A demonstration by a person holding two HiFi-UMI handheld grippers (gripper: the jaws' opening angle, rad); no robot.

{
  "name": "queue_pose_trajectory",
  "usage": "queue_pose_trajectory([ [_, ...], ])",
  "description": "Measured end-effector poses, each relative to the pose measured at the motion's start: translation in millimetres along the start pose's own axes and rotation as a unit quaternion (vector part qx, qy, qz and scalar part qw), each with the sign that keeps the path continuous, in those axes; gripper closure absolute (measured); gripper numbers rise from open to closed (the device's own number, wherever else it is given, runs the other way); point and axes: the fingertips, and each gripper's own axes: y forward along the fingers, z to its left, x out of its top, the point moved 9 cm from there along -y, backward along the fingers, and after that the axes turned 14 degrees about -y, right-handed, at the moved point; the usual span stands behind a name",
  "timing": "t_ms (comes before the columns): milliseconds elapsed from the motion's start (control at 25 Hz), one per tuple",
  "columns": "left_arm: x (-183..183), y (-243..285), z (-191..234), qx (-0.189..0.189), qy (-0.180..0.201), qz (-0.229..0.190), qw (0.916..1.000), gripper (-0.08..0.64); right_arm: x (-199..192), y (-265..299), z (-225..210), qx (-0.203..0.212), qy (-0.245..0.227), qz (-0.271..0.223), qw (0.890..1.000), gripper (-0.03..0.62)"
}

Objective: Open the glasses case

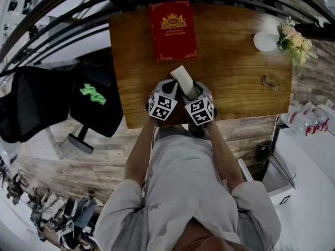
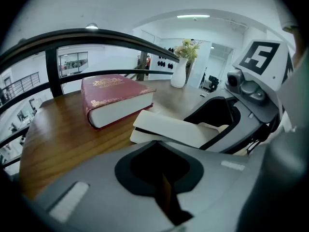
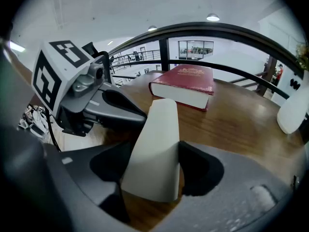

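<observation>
right claw [image 3: 154, 156]: clamped on white glasses case [image 3: 158, 124] | left claw [image 2: 159, 166]: jaws together, empty, beside case | lid seemingly ajar | bench [image 1: 235, 67]: red book [image 1: 172, 30]

The left claw [image 2: 164, 187] is closed; glasses case [image 2: 170, 129] just ahead; red book [image 2: 115, 99] beyond.

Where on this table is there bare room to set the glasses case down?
The table is bare left of the red book, and widest between book and white vase. Near-edge middle is crowded: left gripper, right gripper, glasses case.
</observation>
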Motion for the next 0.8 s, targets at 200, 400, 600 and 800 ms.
queue_pose_trajectory([
  [200,-1.2,0.8,1.4,-0.001,-0.004,-0.001,1.0000,0.540,2.6,-5.1,0.4,-0.010,-0.002,-0.004,1.000,0.284],
  [400,0.0,1.3,1.3,-0.001,-0.002,-0.001,1.0000,0.540,4.0,-11.8,-2.3,-0.013,-0.002,-0.012,1.000,0.307],
  [600,-1.5,1.6,1.5,-0.003,-0.006,-0.002,1.0000,0.540,5.1,-17.7,-4.0,-0.018,0.002,-0.020,1.000,0.328],
  [800,-2.2,2.6,1.5,-0.005,-0.005,-0.003,1.0000,0.540,4.9,-23.2,-5.1,-0.022,0.006,-0.024,0.999,0.359],
])
